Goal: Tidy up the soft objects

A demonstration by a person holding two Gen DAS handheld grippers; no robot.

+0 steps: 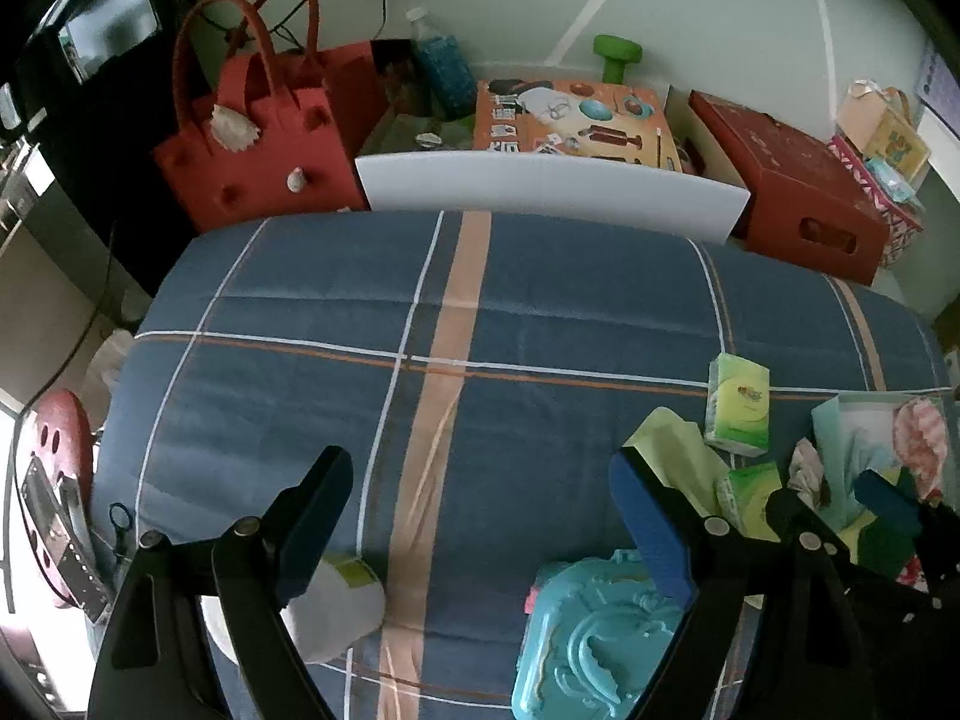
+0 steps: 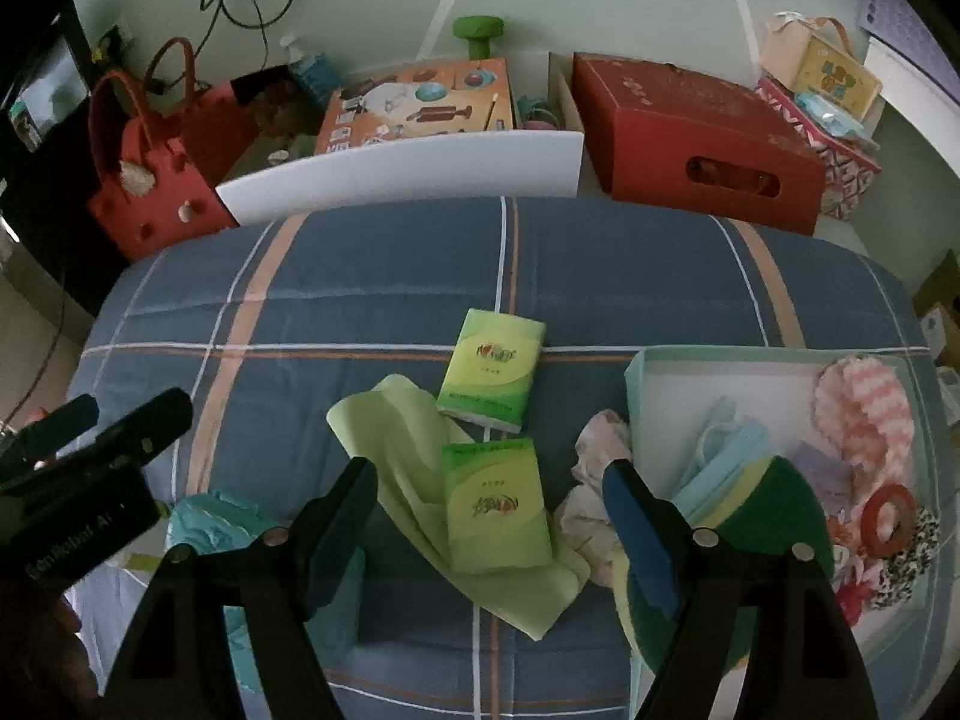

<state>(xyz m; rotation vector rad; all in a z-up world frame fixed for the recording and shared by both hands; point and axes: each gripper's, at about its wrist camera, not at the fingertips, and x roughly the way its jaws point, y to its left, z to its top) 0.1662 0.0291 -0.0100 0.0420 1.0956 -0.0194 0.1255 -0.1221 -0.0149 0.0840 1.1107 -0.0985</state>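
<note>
Green tissue pack (image 2: 497, 507) lies on a lime cloth (image 2: 420, 480) between the right gripper's (image 2: 489, 516) wide-open jaws — lower squarely, pinch only the pack. Left gripper (image 1: 480, 522) hovers wide open, empty.

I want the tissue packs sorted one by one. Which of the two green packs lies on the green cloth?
The nearer tissue pack, between the right gripper's fingers, lies on the green cloth. The farther tissue pack lies mostly on the blue bedspread.

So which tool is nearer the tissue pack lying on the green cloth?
Right. The right tool is open around the tissue pack on the green cloth; the left tool is off to its left.
</note>
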